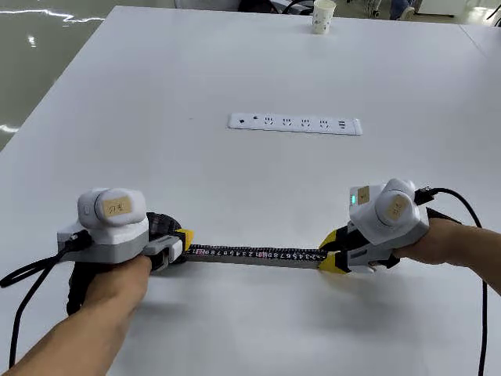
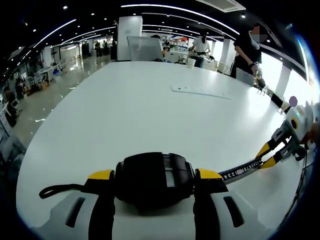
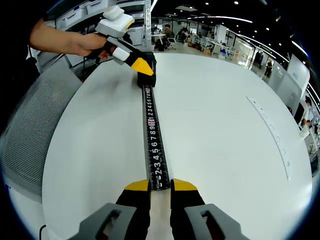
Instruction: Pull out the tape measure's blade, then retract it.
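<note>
A black tape measure case (image 2: 154, 176) lies on the white table, and my left gripper (image 2: 155, 179) is shut on it. In the head view the case (image 1: 166, 231) sits at the lower left under that gripper (image 1: 174, 249). Its black blade with white numbers (image 1: 254, 254) runs flat along the table to the right. My right gripper (image 1: 329, 253) is shut on the blade's end. In the right gripper view the blade (image 3: 152, 140) stretches from my yellow-tipped gripper (image 3: 160, 186) away to the case (image 3: 146, 76).
A white power strip (image 1: 295, 123) lies mid-table beyond the blade. A paper cup (image 1: 322, 16) stands near the far edge. A mesh chair (image 3: 30, 130) is beside the table. People (image 2: 248, 47) stand at the far end of the room.
</note>
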The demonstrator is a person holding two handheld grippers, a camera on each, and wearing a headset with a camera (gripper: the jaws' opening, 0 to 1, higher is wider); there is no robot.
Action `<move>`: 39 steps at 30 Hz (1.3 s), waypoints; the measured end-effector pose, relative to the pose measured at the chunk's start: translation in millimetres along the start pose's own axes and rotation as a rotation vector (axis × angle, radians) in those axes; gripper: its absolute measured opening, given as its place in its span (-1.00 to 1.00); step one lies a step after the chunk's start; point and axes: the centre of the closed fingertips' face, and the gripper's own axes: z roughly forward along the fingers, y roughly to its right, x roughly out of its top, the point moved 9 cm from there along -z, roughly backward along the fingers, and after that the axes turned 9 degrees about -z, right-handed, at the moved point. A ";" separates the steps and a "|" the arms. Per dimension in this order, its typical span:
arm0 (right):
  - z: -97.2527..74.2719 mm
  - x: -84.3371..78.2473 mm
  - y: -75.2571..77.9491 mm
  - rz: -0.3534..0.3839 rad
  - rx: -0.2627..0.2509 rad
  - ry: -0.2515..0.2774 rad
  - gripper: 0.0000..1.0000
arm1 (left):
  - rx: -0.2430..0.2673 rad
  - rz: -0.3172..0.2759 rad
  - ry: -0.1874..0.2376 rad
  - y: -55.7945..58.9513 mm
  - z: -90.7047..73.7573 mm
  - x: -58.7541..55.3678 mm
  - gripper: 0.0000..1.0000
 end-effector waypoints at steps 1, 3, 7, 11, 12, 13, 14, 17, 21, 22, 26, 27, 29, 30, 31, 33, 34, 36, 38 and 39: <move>-0.1 -0.2 0.0 -0.001 0.000 -0.001 -0.79 | 0.003 0.009 -0.006 -0.3 -0.2 -0.1 0.16; 0.2 -0.3 0.1 -0.003 -0.001 -0.002 -0.79 | 0.002 0.013 -0.006 -0.4 -0.5 0.2 0.15; 0.3 -0.3 0.3 -0.005 -0.001 -0.004 -0.79 | 0.001 0.022 -0.004 -0.7 -0.9 -0.2 0.13; 0.4 -0.5 0.3 -0.006 -0.002 -0.006 -0.79 | -0.002 0.024 -0.008 -1.3 -0.7 0.1 0.11; 0.4 -0.4 0.1 -0.007 -0.002 -0.007 -0.79 | -0.003 0.024 -0.010 -1.4 -0.5 0.2 0.11; 0.5 -0.4 -0.1 -0.008 -0.002 -0.008 -0.79 | -0.005 0.021 -0.012 -1.7 -0.8 0.2 0.11; 0.4 -0.4 -0.3 -0.008 -0.003 -0.008 -0.79 | -0.006 0.020 -0.013 -1.6 -0.4 0.4 0.10; 0.1 -0.1 -0.8 -0.009 -0.005 -0.010 -0.79 | -0.007 0.015 -0.018 -1.5 0.2 0.5 0.10; -0.3 0.0 -0.9 -0.011 -0.003 -0.012 -0.79 | -0.016 0.007 -0.017 -2.0 0.3 0.1 0.10; -0.4 0.0 -0.9 -0.012 -0.003 -0.013 -0.79 | -0.015 0.007 -0.018 -1.9 0.8 0.2 0.10; -0.7 0.2 -1.1 -0.014 -0.004 -0.017 -0.79 | -0.016 0.005 -0.019 -2.0 1.2 -0.1 0.11; -0.6 0.4 -1.1 -0.015 -0.005 -0.017 -0.79 | -0.019 0.006 -0.021 -2.3 1.5 0.0 0.11; -0.6 0.6 -1.2 -0.017 -0.004 -0.020 -0.79 | -0.021 0.006 -0.023 -2.6 1.8 0.1 0.11; -0.7 0.7 -1.2 -0.018 -0.004 -0.021 -0.79 | -0.021 0.006 -0.023 -2.7 2.0 0.2 0.11; -0.4 1.2 -1.3 -0.019 -0.003 -0.022 -0.79 | -0.022 0.005 -0.022 -2.9 2.1 0.1 0.11; -0.3 1.7 -1.0 -0.023 -0.001 -0.024 -0.79 | -0.023 0.004 -0.023 -3.1 2.3 0.1 0.11; -0.3 1.8 -1.0 -0.024 0.000 -0.025 -0.79 | -0.024 0.003 -0.023 -3.1 2.3 0.1 0.11; -0.1 1.7 -0.7 -0.026 0.001 -0.026 -0.79 | -0.026 0.004 -0.023 -3.3 2.3 0.2 0.11; 0.1 1.8 -0.6 -0.025 0.001 -0.026 -0.79 | -0.029 0.002 -0.025 -3.6 2.2 0.3 0.11; 0.2 1.9 -0.6 -0.025 0.002 -0.027 -0.79 | -0.030 0.003 -0.025 -3.6 2.1 0.2 0.11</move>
